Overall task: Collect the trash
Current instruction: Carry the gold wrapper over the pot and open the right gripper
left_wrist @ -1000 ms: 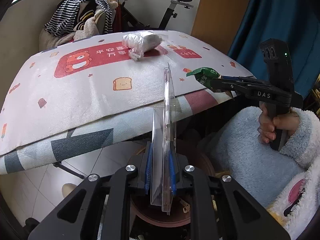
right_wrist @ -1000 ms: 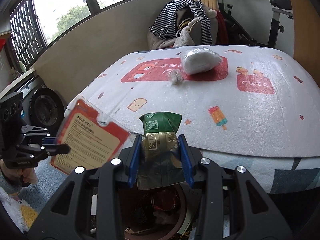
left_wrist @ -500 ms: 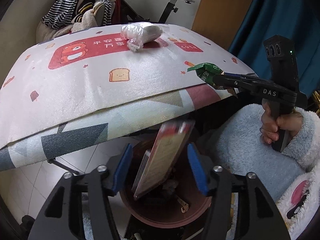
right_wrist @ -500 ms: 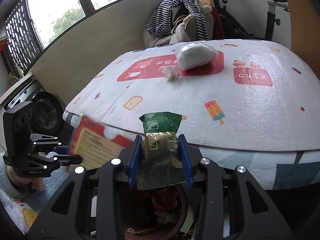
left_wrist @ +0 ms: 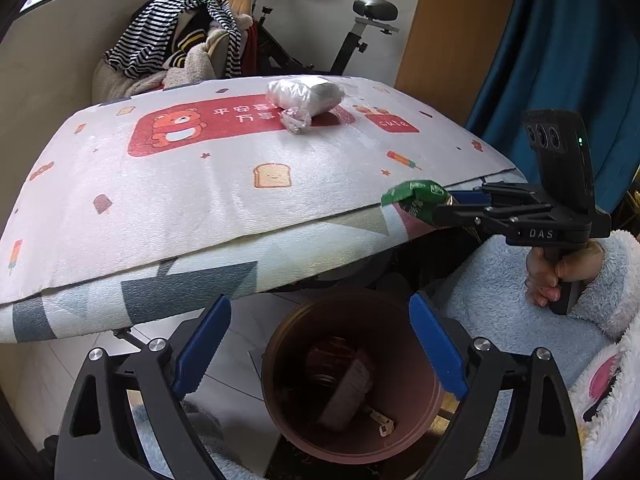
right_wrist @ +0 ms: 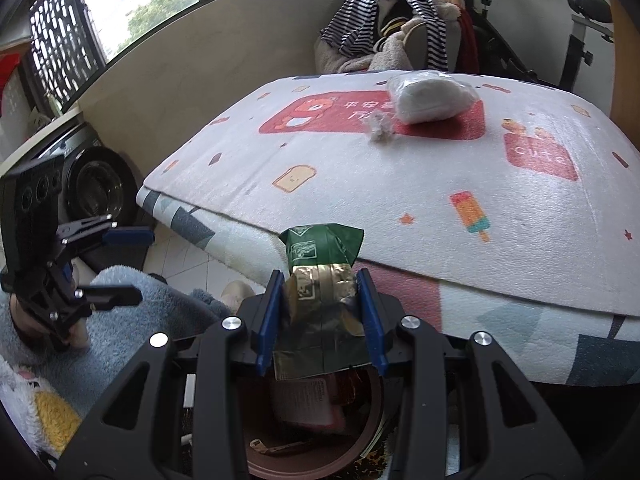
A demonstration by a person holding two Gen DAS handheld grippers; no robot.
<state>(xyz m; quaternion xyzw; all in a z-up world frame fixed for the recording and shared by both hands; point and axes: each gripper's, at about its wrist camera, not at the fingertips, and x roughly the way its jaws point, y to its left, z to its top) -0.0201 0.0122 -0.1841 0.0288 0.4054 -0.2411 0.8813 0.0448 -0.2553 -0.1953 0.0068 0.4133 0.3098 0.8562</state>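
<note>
My left gripper (left_wrist: 320, 340) is open and empty above a brown round bin (left_wrist: 352, 380). The red and clear blister pack (left_wrist: 344, 384) lies inside the bin. My right gripper (right_wrist: 322, 312) is shut on a green and gold wrapper (right_wrist: 320, 280), held over the bin (right_wrist: 312, 432) near the table's front edge; it also shows in the left wrist view (left_wrist: 460, 208). A white plastic bag (left_wrist: 306, 94) and a small crumpled clear wrapper (left_wrist: 296, 122) lie on the far part of the table (left_wrist: 180, 200).
The table wears a white cloth printed with a bear. Behind it are a chair piled with striped clothes (left_wrist: 172, 48) and an exercise bike (left_wrist: 360, 20). A washing machine (right_wrist: 92, 184) stands at the left. A blue curtain (left_wrist: 560, 60) hangs at the right.
My left gripper opened and let go of the blister pack, which fell into the bin. My right gripper kept hold of the green wrapper and stayed over the bin.
</note>
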